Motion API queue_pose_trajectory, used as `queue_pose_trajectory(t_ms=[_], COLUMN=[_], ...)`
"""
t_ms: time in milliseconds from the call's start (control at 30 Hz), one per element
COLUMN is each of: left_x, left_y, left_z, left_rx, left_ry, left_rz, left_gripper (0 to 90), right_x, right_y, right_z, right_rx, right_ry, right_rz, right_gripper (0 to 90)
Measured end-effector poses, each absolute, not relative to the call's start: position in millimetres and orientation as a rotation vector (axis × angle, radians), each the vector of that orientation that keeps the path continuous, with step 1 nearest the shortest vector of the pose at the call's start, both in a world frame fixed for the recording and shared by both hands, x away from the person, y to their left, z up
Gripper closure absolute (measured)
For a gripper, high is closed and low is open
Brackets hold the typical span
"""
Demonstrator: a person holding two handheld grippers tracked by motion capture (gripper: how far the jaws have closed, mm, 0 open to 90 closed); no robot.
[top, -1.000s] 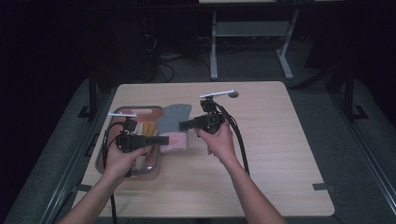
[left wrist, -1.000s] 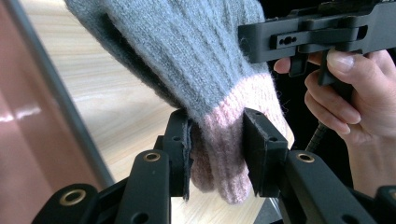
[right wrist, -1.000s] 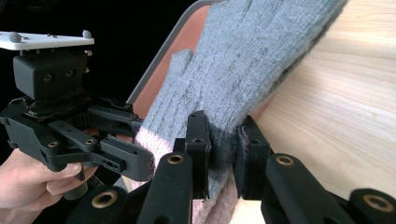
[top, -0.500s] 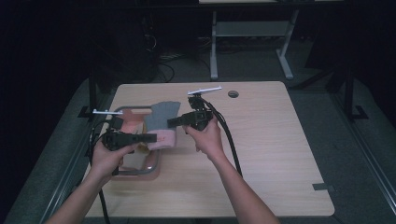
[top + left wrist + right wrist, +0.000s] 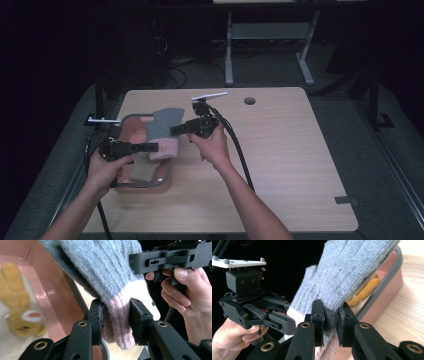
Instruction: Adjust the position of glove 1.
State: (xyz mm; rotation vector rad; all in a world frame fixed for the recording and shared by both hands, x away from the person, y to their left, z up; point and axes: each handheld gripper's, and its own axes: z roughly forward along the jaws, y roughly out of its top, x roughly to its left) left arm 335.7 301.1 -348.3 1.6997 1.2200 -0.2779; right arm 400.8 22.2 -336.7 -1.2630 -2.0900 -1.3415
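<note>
Both tools have hold of the same knitted glove, which hangs in the air over the right-hand edge of the pink tray, at the left side of the tabletop. The left tool is clamped on the pink cuff end, which droops between its pads in the left gripper view. The right tool is clamped on the grey body of the glove, a little up from the cuff, with the fingers of the glove fanning up and away from it in the right gripper view.

From above, the glove's long axis runs from the cuff, low and toward the person, to the fingertips, higher and farther off. The two tools face each other across it, left tool from the tray side, right tool from the middle of the tabletop, so whichever lets go leaves the glove with the other.

Inside the tray lies a small yellow plush rabbit, directly below the hanging glove. The tray's grey rim sits close under the glove and would, I think, catch the cuff if it were lowered carelessly. The rest of the tabletop to the right is bare wood.
</note>
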Motion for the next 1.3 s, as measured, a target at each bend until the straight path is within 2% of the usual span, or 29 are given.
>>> queue_pose_trajectory(t_ms=[1300], left_x=[341.2], left_y=[351.4], left_z=[-366.1], left_rx=[1.748], left_ry=[1.350], left_rz=[-0.257], left_gripper=[67.2], right_x=[418.0], right_y=[82.5], right_z=[-369.0], right_rx=[-1.234], right_ry=[-2.076], right_rz=[-1.253], right_gripper=[77.3])
